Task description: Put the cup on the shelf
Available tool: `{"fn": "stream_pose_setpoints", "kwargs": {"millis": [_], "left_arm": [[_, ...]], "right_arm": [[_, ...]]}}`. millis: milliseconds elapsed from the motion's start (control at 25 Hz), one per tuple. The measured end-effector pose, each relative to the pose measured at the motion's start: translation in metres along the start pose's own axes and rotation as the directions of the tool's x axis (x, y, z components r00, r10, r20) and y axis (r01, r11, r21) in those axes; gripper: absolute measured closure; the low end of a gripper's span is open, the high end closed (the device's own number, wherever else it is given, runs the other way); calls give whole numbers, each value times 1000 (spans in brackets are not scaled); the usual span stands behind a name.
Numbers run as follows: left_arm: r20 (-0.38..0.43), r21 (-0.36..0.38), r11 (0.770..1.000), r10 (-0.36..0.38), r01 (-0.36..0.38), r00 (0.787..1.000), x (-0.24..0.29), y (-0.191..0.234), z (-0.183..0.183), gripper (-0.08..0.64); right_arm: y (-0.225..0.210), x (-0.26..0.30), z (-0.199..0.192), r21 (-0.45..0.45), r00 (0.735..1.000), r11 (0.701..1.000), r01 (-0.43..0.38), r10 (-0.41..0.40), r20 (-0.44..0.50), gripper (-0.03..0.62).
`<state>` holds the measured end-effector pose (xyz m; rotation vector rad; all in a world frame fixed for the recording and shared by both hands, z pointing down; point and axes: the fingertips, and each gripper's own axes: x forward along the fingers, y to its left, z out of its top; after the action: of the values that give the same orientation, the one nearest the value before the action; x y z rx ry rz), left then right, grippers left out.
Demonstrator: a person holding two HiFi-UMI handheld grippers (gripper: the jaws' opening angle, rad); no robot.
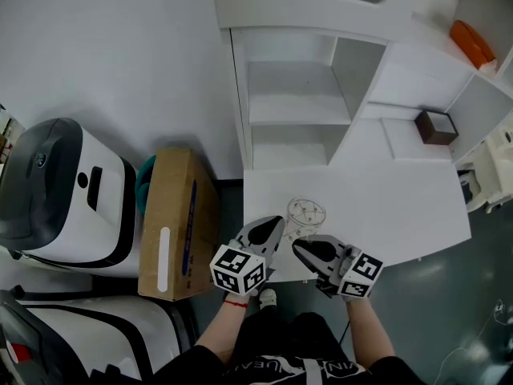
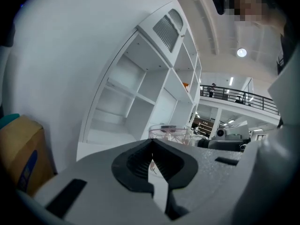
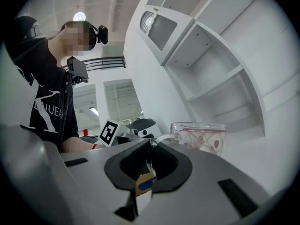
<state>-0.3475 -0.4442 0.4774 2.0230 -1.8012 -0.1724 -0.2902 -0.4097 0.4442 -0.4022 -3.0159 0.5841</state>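
Note:
A clear glass cup [image 1: 307,212] with red markings stands on the white table [image 1: 401,203], near its front edge. In the right gripper view the cup [image 3: 202,136] is just past the jaws, and its clear handle curves in between them. My right gripper [image 1: 296,246] [image 3: 151,144] is shut on that handle. My left gripper [image 1: 280,220] [image 2: 151,144] is shut with nothing in it, its tip close to the cup's left side; the cup's rim [image 2: 169,130] shows just beyond it. The white shelf unit [image 1: 298,111] stands at the back of the table, its compartments bare.
A cardboard box [image 1: 178,223] and a grey-and-white machine [image 1: 60,191] stand on the floor to the left. A small brown box [image 1: 437,127] sits on a right-hand shelf, and an orange thing [image 1: 473,42] lies higher up.

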Motion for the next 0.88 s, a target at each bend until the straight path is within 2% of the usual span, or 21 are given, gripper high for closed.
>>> {"fn": "stream_pose_setpoints", "kwargs": {"millis": [280,880], "left_arm": [[4,-38,999,3,-2,1000,27,30,0,552],[-11,-58,993,102,-103,995,81,90,-4,552]], "right_arm": [[-40,17,1,10,1000,1000,7,-7,-9,581],[-122,50,-3,-2,996,998,-55,55,-74,581]]}}
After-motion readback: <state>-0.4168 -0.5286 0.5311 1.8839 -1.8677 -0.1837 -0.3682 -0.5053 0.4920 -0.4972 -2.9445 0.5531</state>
